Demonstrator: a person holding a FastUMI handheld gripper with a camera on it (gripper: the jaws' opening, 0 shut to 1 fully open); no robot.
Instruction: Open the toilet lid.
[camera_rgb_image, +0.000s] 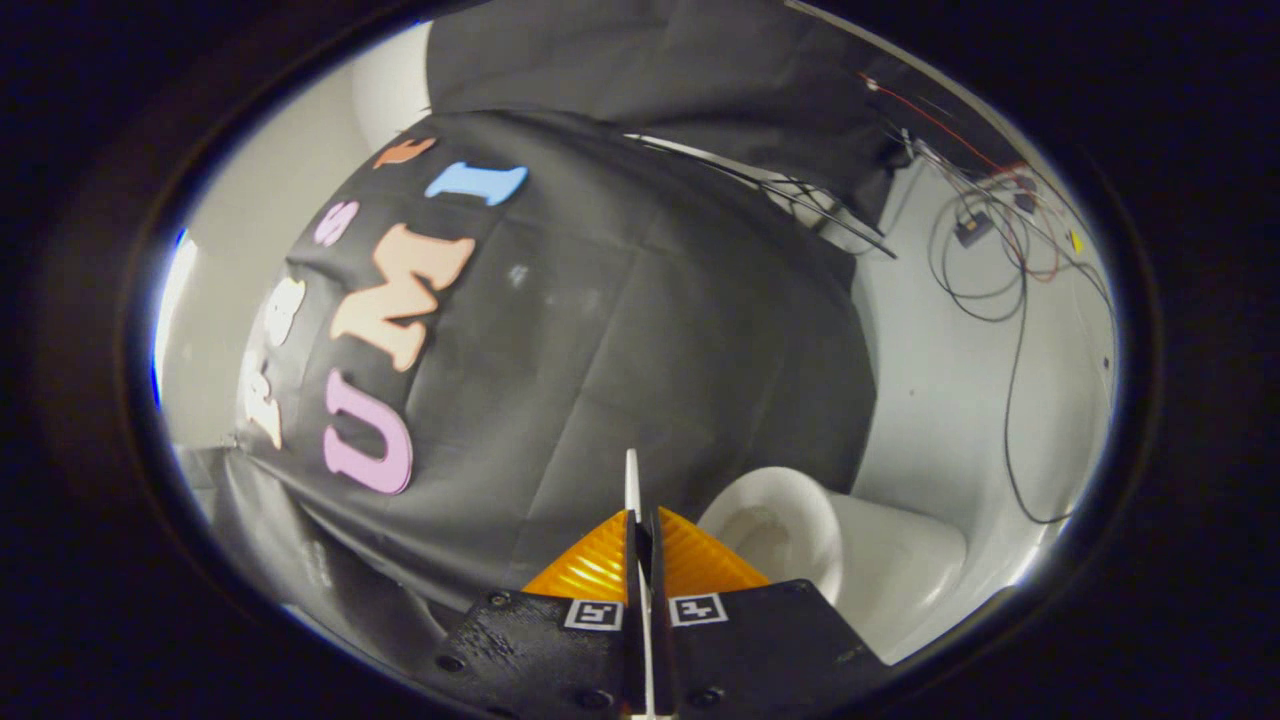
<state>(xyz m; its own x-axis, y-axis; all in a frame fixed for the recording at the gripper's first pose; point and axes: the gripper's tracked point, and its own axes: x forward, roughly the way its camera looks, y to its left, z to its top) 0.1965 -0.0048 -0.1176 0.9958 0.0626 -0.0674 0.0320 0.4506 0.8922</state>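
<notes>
1. The gripper (641, 520) has its two fingers pressed close together, pinching a thin white edge between them.
2. That thin white edge is the toilet lid (632, 480). We see it from the side, so it looks like a skinny white strip. It pokes out past the fingertips and also runs back down between the fingers.
3. Both fingers squeeze the lid, one on each side.
4. The toilet (900, 570) is white and sits just to the right of the fingers and a little beyond them.
5. Its bowl (775, 525) is open to view. It is round, with a darker patch inside.
6. Beyond the fingers hangs a big black cloth (640, 330). It is the wall of the booth and it has folds and creases in it.
7. To the right of the cloth is a white wall (950, 380).
8. Thin black cables (1012, 400) hang in loops down that white wall, above the toilet. Some red wires (930, 120) run along near the top of it.
9. A small dark box (972, 230) hangs among the cables.
10. A thin rod (800, 205) runs across by the top edge of the cloth.
11. Nothing sits between the fingers and the toilet. The cables are well apart from the lid.
</notes>
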